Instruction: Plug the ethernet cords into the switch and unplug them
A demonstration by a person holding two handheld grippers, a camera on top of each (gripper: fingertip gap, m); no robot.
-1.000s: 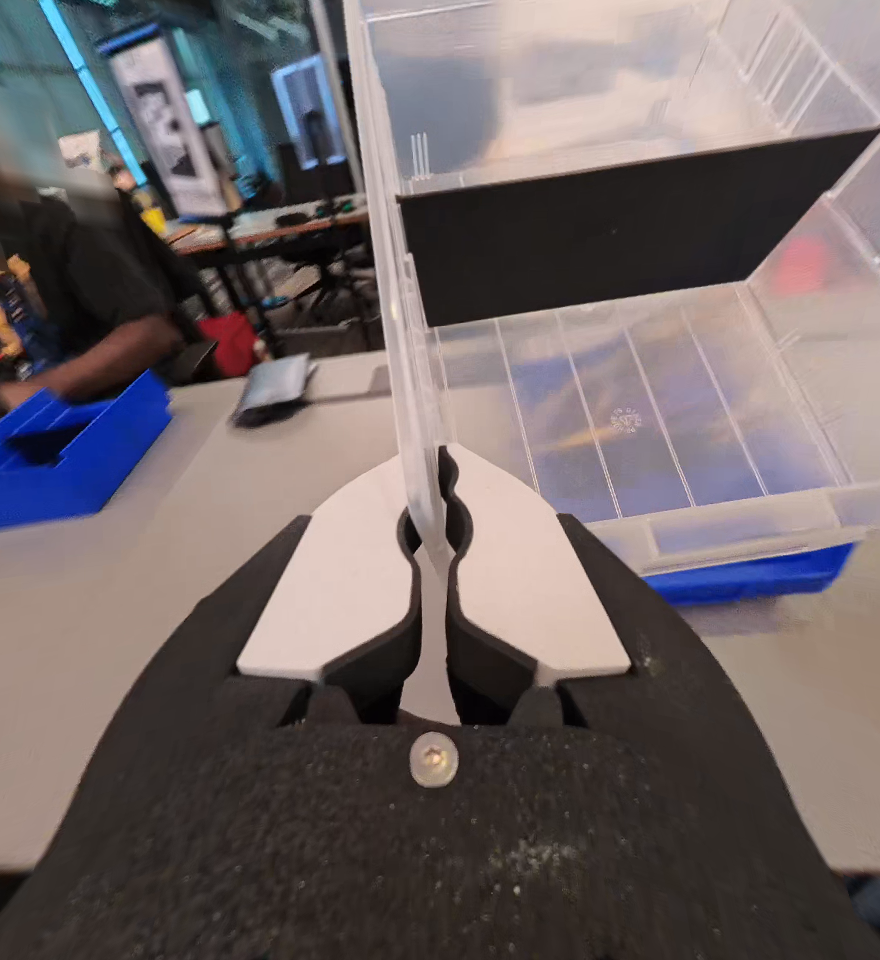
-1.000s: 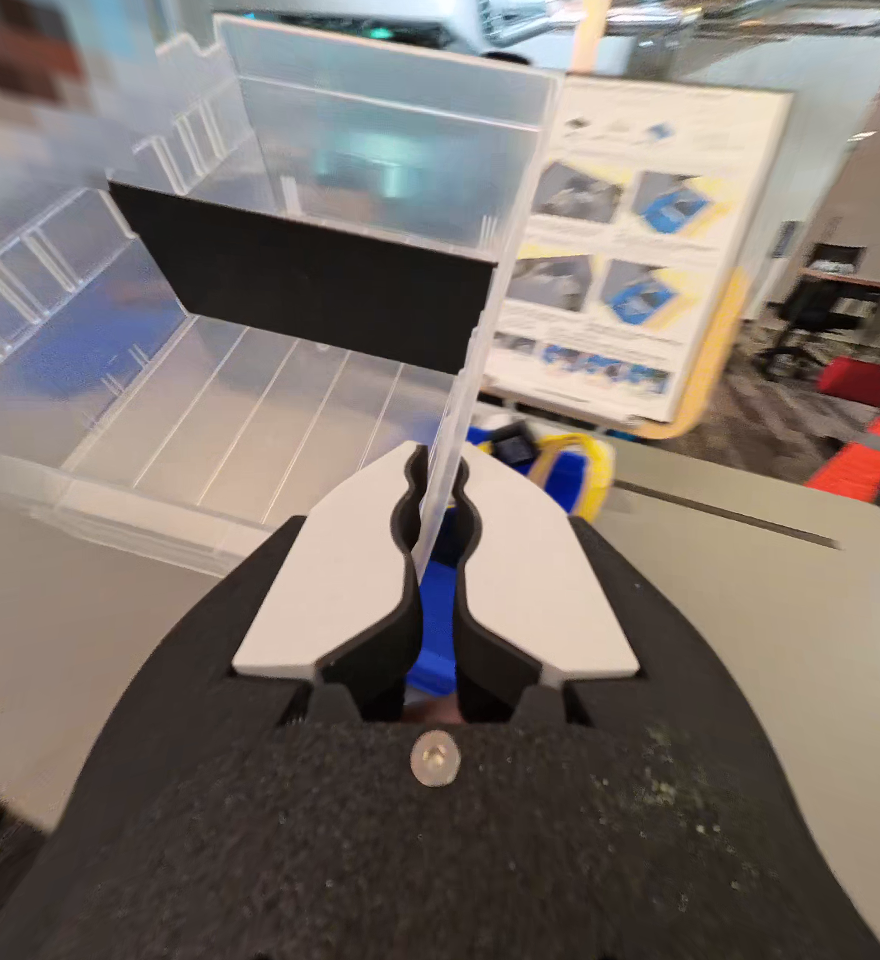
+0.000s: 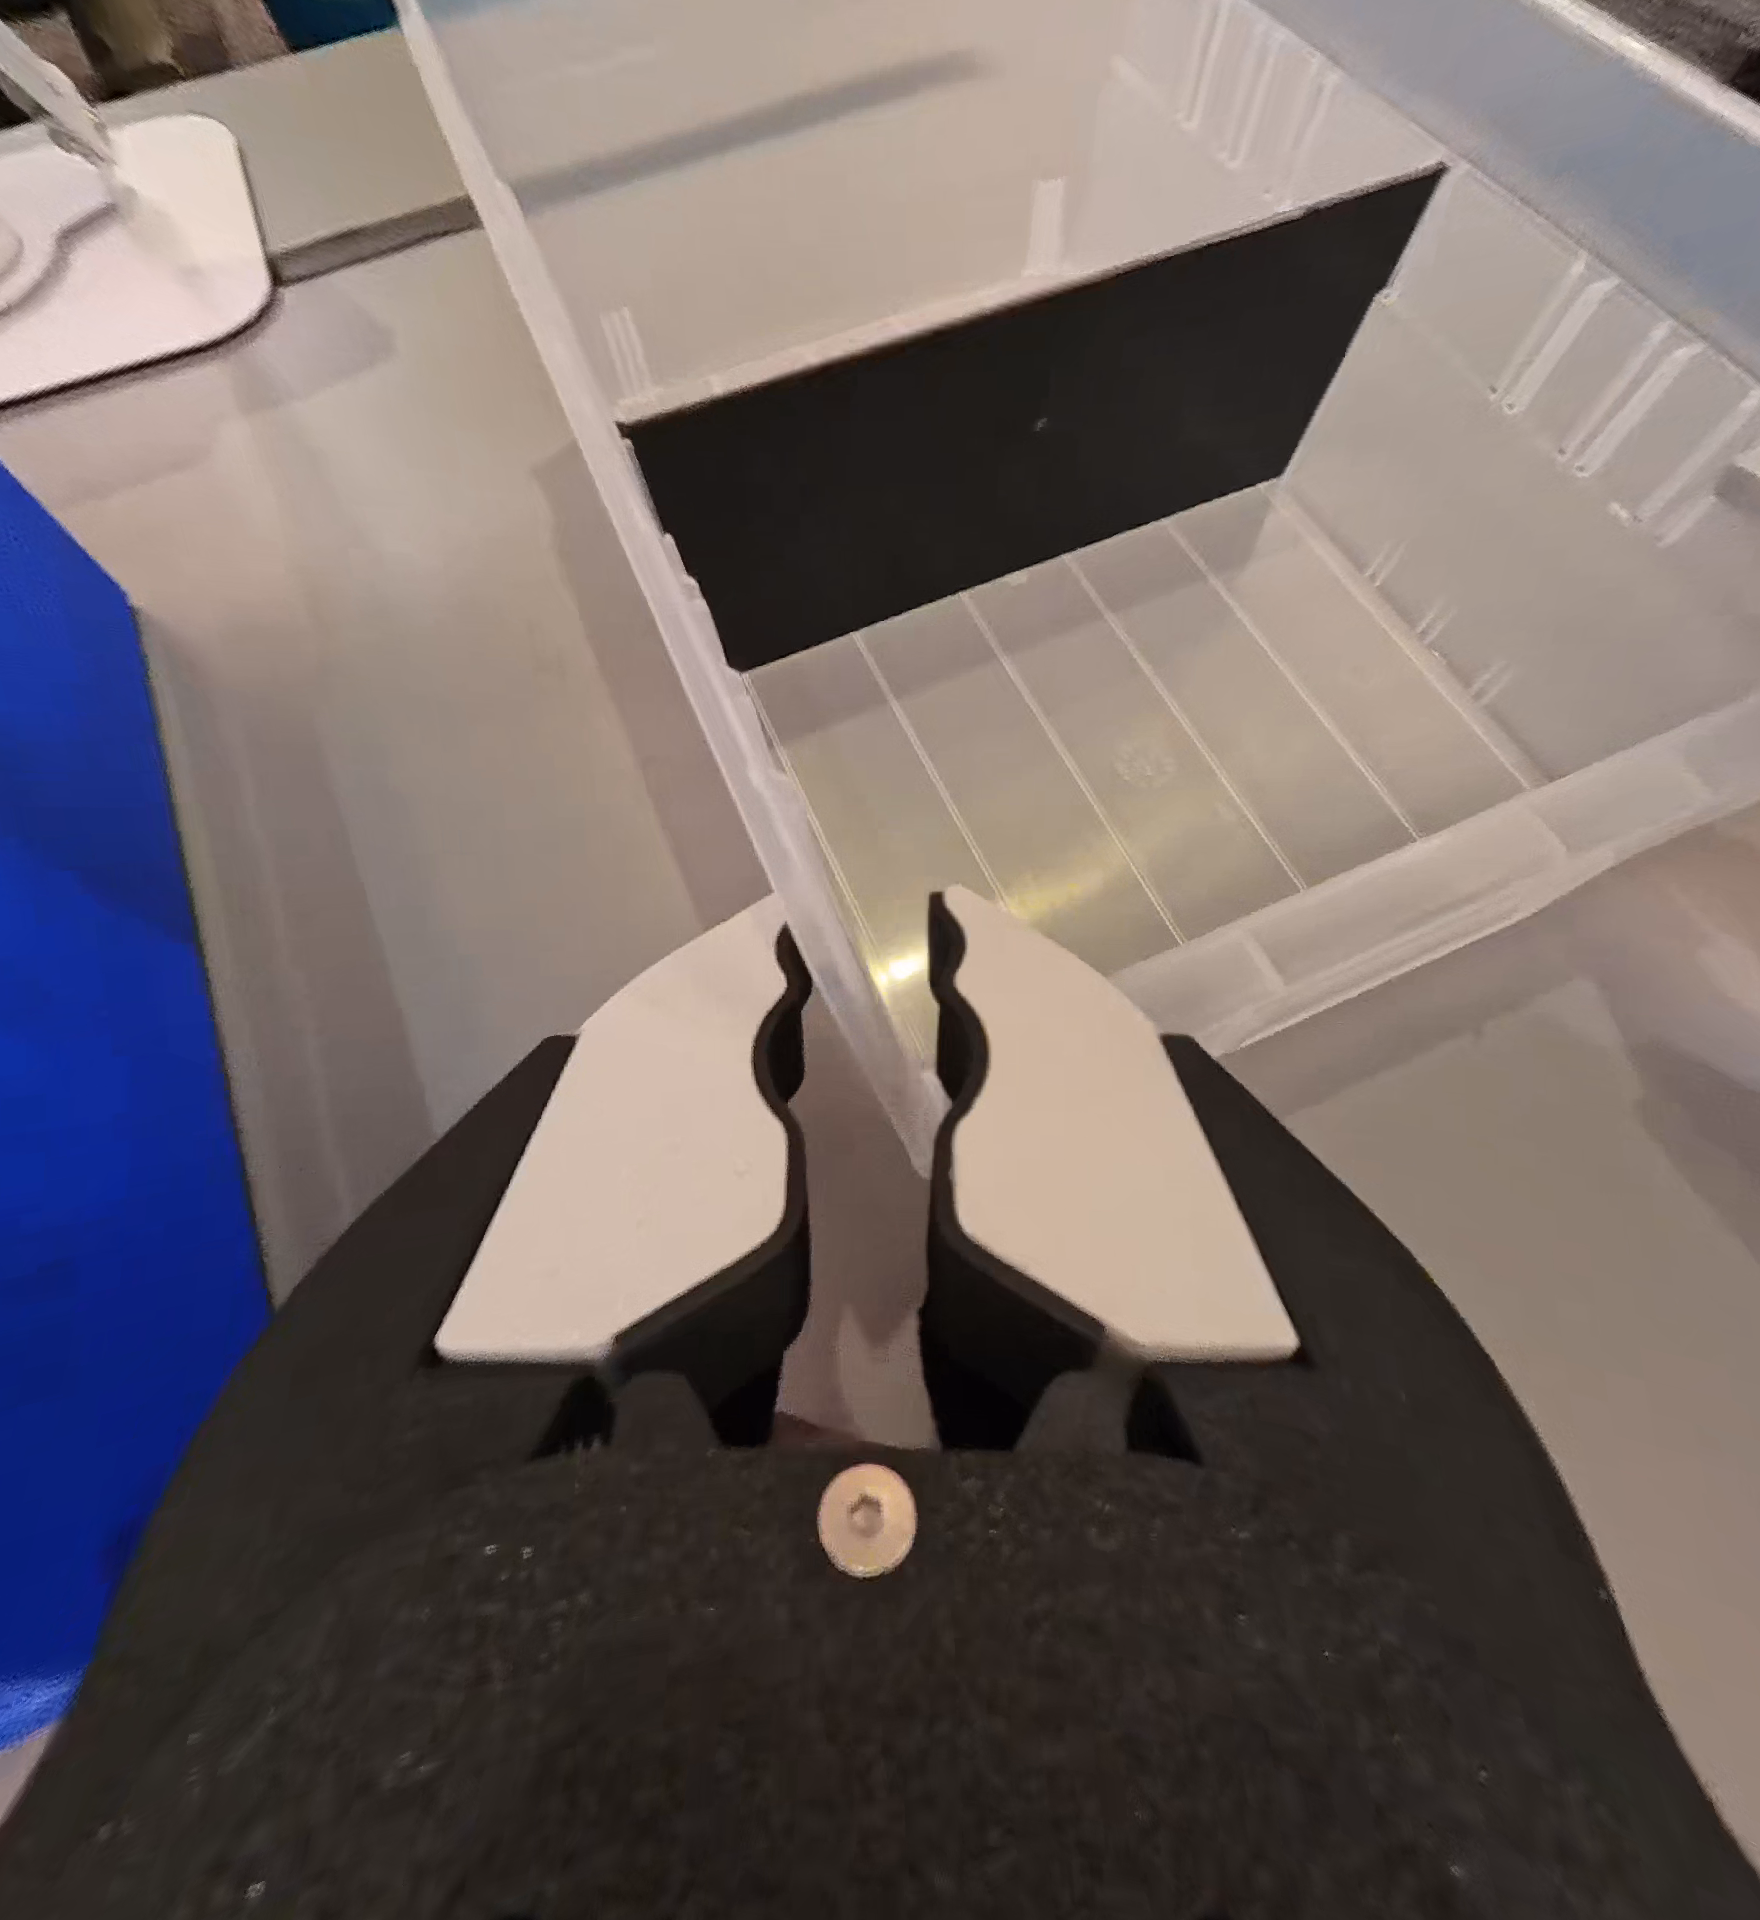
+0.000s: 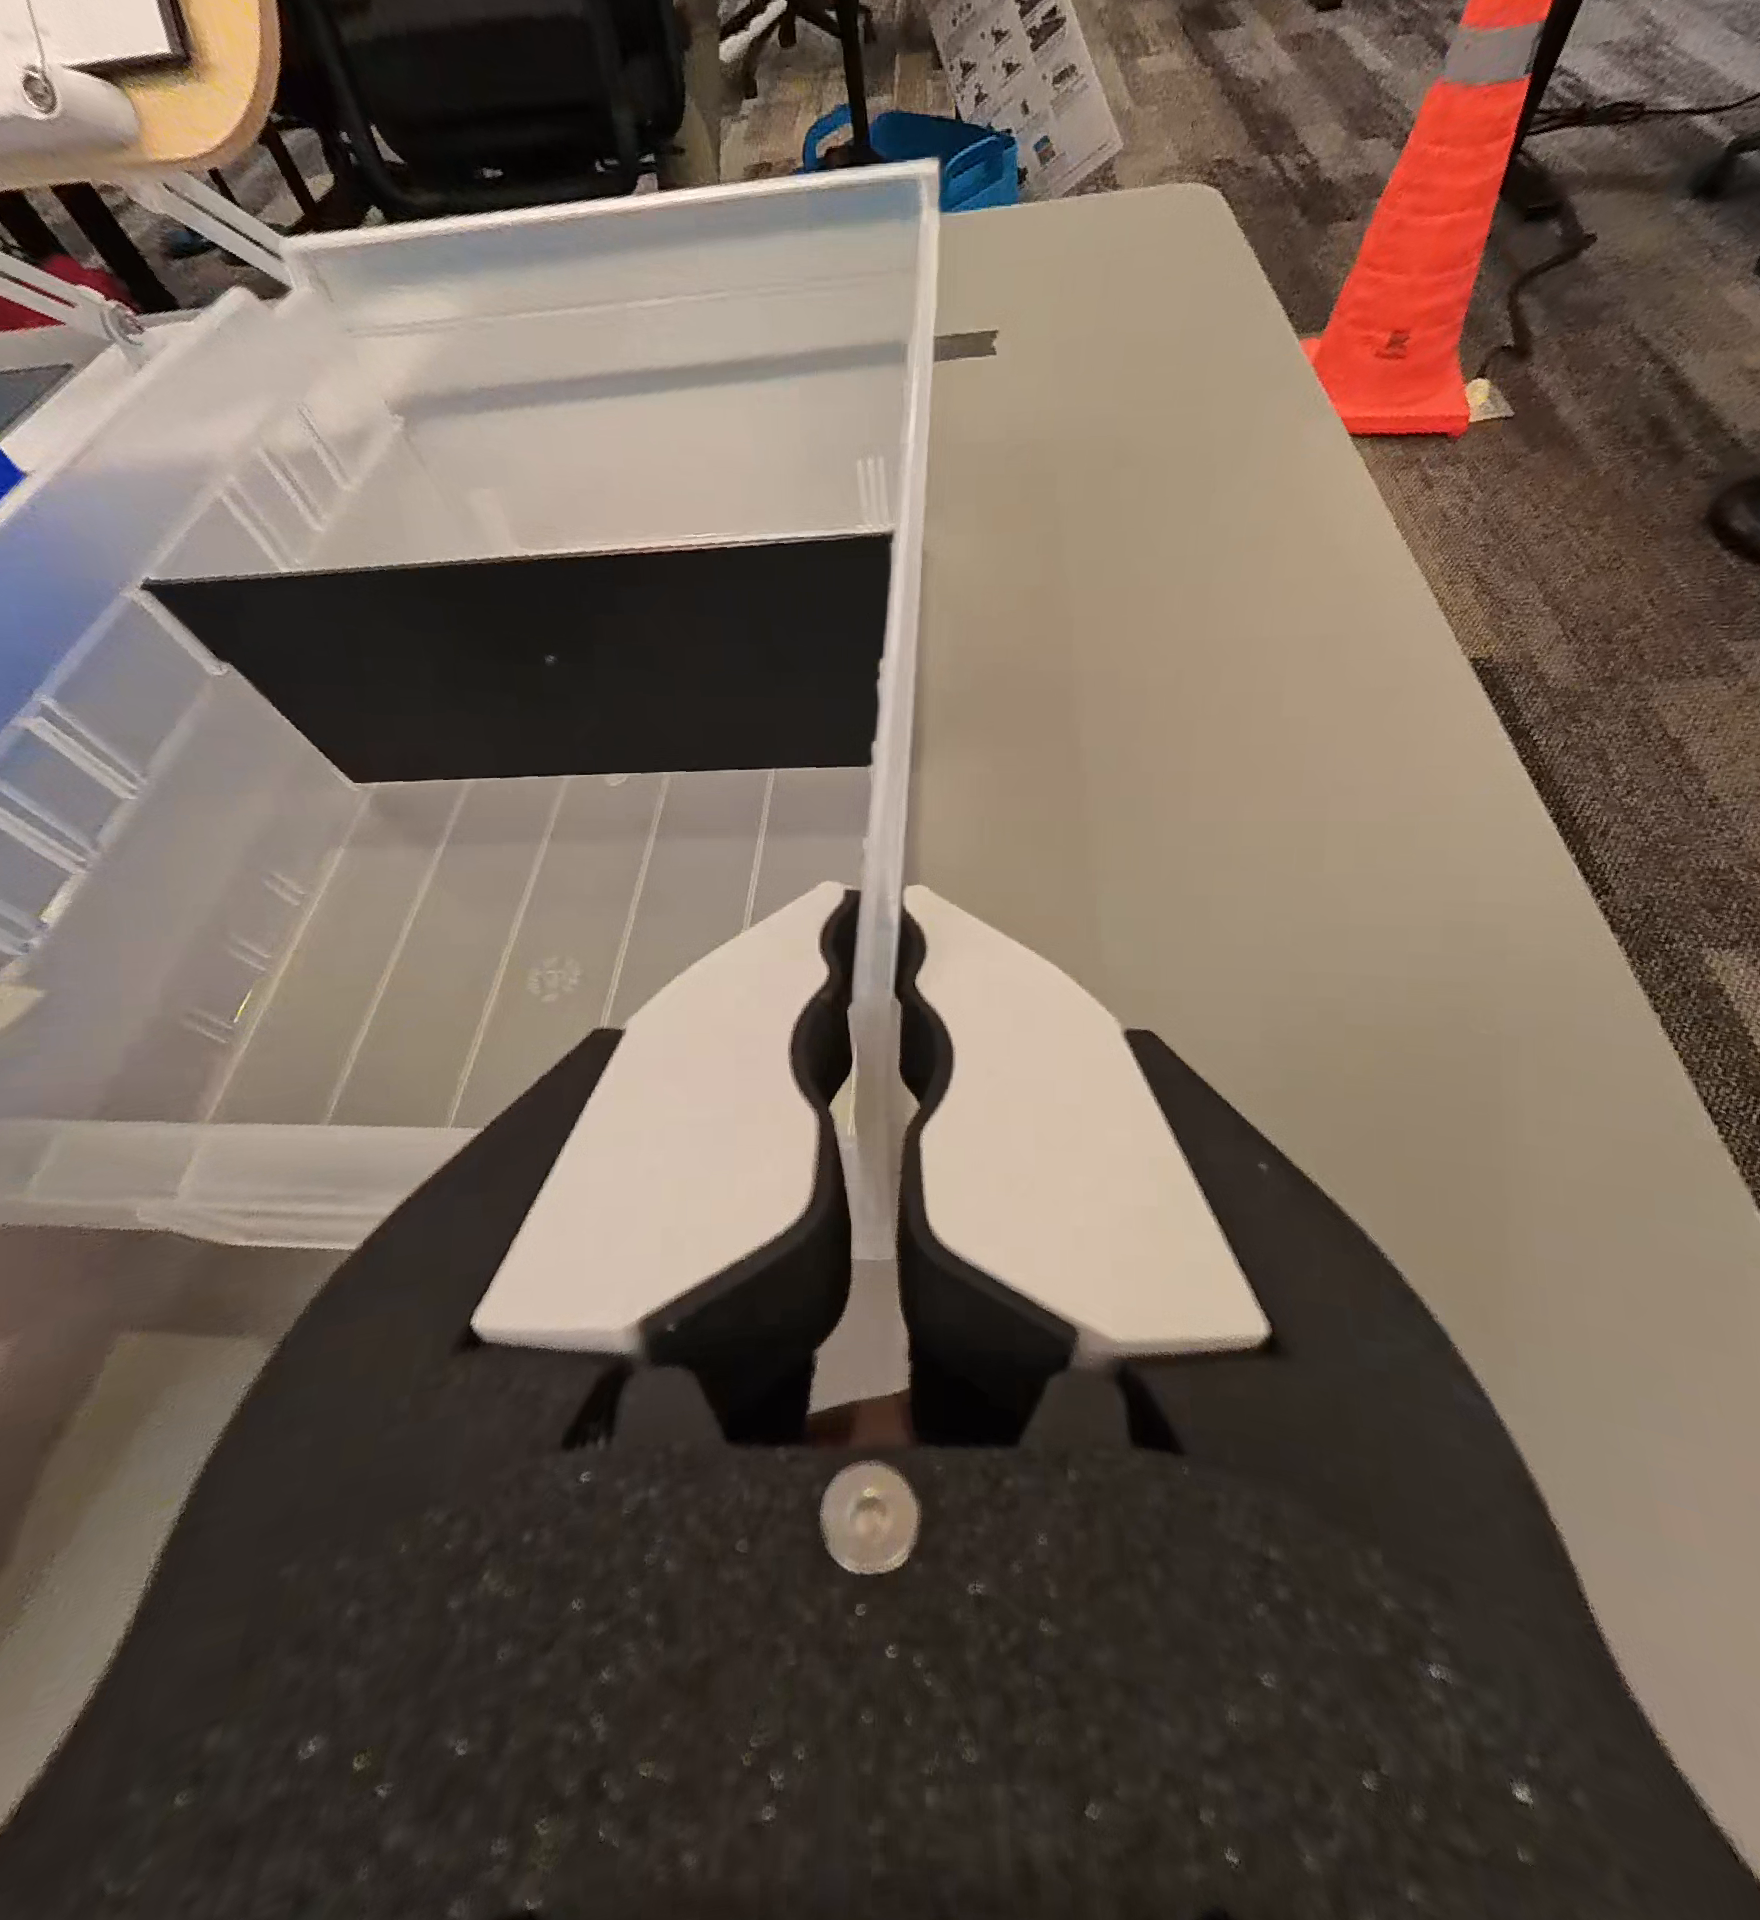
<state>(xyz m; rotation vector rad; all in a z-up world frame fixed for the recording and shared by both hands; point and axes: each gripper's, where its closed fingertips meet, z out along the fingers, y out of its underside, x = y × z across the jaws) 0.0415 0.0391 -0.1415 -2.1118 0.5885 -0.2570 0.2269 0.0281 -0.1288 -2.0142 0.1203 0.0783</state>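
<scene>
Both grippers sit on the clear plastic bin (image 4: 585, 436): your right gripper (image 4: 874, 935) pinches its side wall running toward 12 o'clock, your left gripper (image 3: 860, 935) stands open around the opposite wall, apparently not pressing. No switch or ethernet cords are visible.

Your left gripper (image 3: 860, 997) has let go: its fingers, clamped a second ago on the clear plastic bin (image 3: 1271, 727) wall, now stand apart around it. You've lowered the bin onto the grey table (image 4: 1219, 727); the blue tray (image 3: 45, 935) now sits at nine o'clock.
</scene>
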